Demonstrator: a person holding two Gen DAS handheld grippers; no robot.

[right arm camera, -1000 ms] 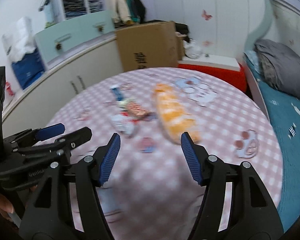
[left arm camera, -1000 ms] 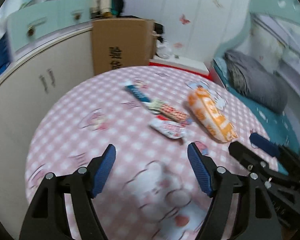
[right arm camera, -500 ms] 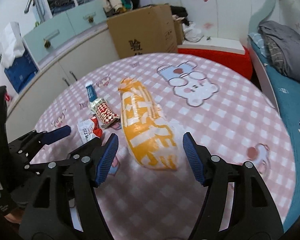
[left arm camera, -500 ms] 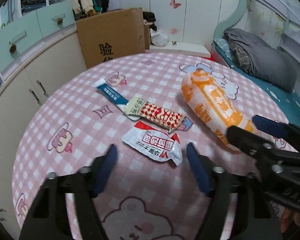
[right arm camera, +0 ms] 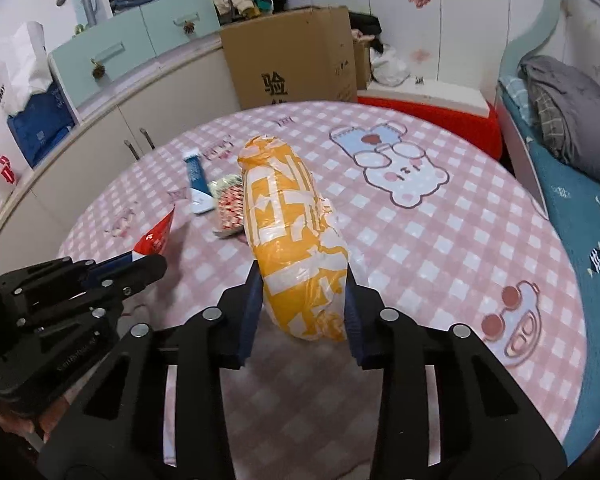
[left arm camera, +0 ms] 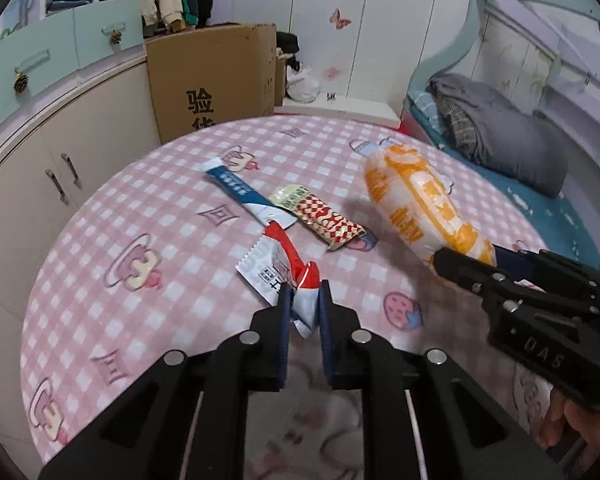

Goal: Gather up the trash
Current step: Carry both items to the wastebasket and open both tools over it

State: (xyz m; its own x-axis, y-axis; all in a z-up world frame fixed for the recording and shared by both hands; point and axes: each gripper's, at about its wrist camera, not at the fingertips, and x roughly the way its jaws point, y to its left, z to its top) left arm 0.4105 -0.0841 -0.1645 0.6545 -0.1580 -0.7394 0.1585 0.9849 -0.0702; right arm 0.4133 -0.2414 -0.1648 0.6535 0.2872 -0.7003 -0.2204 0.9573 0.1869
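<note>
On the pink checked round table (left arm camera: pixel 148 200) lie several wrappers. My left gripper (left arm camera: pixel 303 292) is closing, its blue pads pinching the near end of a red-and-white wrapper (left arm camera: pixel 278 264), whose corner lifts off the cloth. My right gripper (right arm camera: pixel 302 300) is closing too, its pads pressed on both sides of a big orange-and-white bag (right arm camera: pixel 292 232). A blue-and-white sachet (left arm camera: pixel 244 194) and a red-patterned snack wrapper (left arm camera: pixel 324 220) lie flat beyond. In the right wrist view the left gripper (right arm camera: pixel 140 268) sits at the left with the red wrapper (right arm camera: pixel 156 236) sticking up from it.
A cardboard box (left arm camera: pixel 212 80) stands behind the table against beige cabinets (left arm camera: pixel 60 152) with mint drawers. A bed with a grey blanket (left arm camera: pixel 500 128) runs along the right. A red-and-white low box (right arm camera: pixel 428 108) sits past the table's far edge.
Both grippers moved forward and down onto the table. The left closed onto the red-and-white wrapper, crumpling its end; the right closed around the near end of the orange bag.
</note>
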